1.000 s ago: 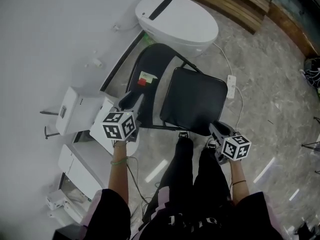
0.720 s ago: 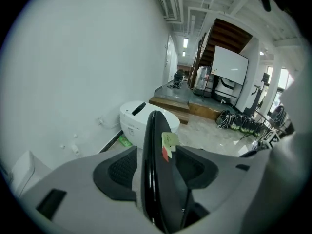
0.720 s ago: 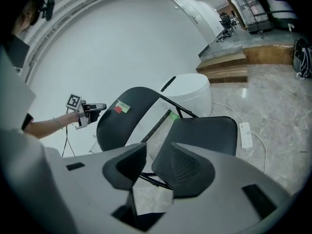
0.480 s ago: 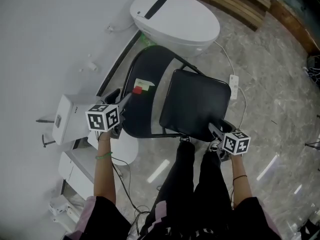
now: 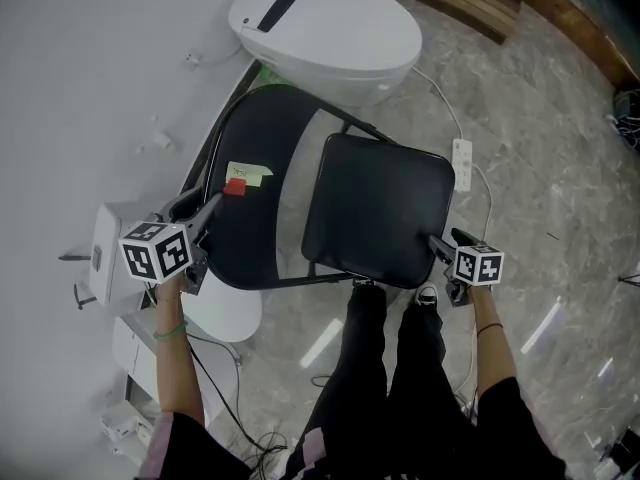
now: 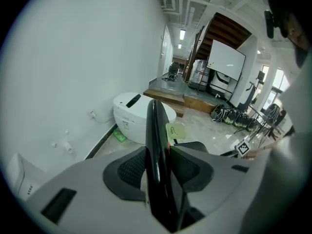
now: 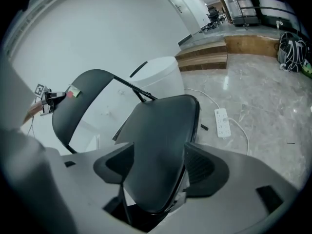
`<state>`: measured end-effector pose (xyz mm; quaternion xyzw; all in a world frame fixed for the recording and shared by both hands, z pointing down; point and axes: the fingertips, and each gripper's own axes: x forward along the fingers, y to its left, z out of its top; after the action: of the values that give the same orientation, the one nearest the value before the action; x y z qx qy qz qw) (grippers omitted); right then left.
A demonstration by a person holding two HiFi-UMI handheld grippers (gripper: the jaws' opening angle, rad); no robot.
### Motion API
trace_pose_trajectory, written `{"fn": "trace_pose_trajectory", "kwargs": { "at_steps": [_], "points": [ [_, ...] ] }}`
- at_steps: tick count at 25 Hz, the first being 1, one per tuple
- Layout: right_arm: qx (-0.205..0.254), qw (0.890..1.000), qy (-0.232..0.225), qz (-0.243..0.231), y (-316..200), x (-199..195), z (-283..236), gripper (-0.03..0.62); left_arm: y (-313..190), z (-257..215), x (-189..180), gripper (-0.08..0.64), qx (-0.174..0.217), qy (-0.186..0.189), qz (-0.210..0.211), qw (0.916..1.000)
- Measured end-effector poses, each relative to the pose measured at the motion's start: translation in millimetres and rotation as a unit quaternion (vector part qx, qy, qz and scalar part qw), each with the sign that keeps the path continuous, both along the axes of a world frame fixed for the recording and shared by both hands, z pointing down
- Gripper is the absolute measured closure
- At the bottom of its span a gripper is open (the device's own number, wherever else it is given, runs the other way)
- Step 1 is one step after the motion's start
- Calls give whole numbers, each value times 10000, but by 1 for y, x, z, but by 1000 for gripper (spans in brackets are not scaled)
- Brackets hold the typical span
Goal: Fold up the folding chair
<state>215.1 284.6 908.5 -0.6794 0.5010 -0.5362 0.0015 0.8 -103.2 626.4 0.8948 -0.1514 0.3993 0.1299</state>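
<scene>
Your left hand-held gripper (image 5: 206,206) is clamped on the rim of the backrest (image 5: 255,218) of the folding chair (image 5: 360,233), at the chair's 9 o'clock. Its jaws have just closed in on that rim. Your right hand-held gripper (image 5: 441,246) stands wide, its jaws just opening, with a front corner of the seat (image 5: 385,193) between the pads at the seat's 4 o'clock. The chair stands unfolded on the floor (image 5: 560,168). A white oval appliance (image 5: 325,28) sits at its 12 o'clock and a power strip (image 5: 461,162) at 2 o'clock.
</scene>
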Motion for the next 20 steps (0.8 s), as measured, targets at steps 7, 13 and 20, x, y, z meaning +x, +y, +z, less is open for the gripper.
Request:
{"fn": "trace_pose_trajectory", "kwargs": {
  "at_steps": [7, 13, 20],
  "points": [
    [-107, 9989, -438, -151, 15, 9, 75, 262, 0, 6, 1, 407, 245, 10, -107, 9996],
    [211, 9936, -1105, -50, 11, 0, 111, 247, 2, 6, 3, 407, 347, 53, 65, 9994],
    [673, 9813, -1770, -349, 2, -5, 131, 207, 0, 7, 4, 407, 362, 290, 104, 9989]
  ]
}}
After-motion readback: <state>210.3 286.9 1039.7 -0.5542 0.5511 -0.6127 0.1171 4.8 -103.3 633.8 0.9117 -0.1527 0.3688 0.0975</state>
